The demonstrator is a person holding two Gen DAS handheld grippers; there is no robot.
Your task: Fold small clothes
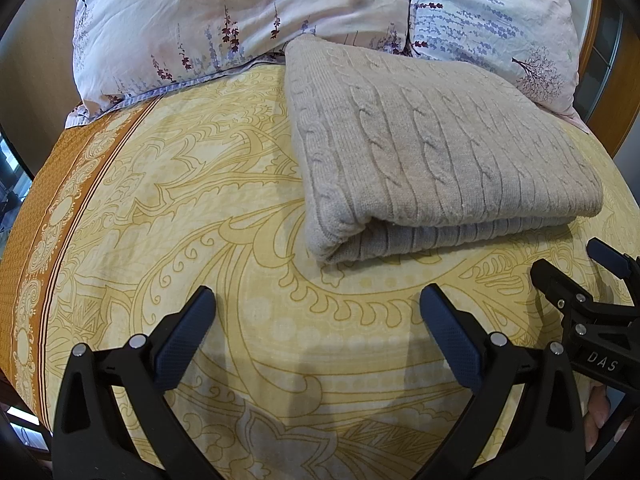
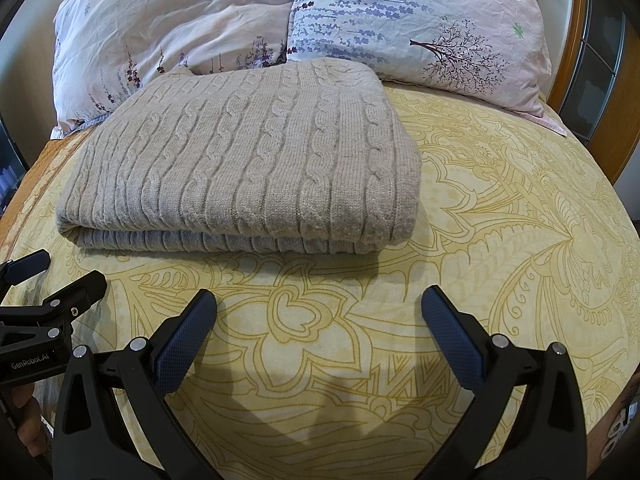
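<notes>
Folded cable-knit sweater (image 1: 432, 148) on bed (image 1: 200, 208): soft, bulky, floppy, non-slip. Pinch layered near edge. Left tongs (image 1: 316, 312), right tongs (image 2: 318, 312) both spread wide, empty.

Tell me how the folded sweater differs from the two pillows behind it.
The sweater is plain beige cable knit; the pillows are smooth, pale pink and blue cloth printed with flowers and trees. The sweater lies flat, folded into a neat rectangle with stacked layers at its near edge; the pillows are puffy and prop up at the head of the bed. Both rest on the yellow patterned bedsheet, untouched by either tongs.
</notes>
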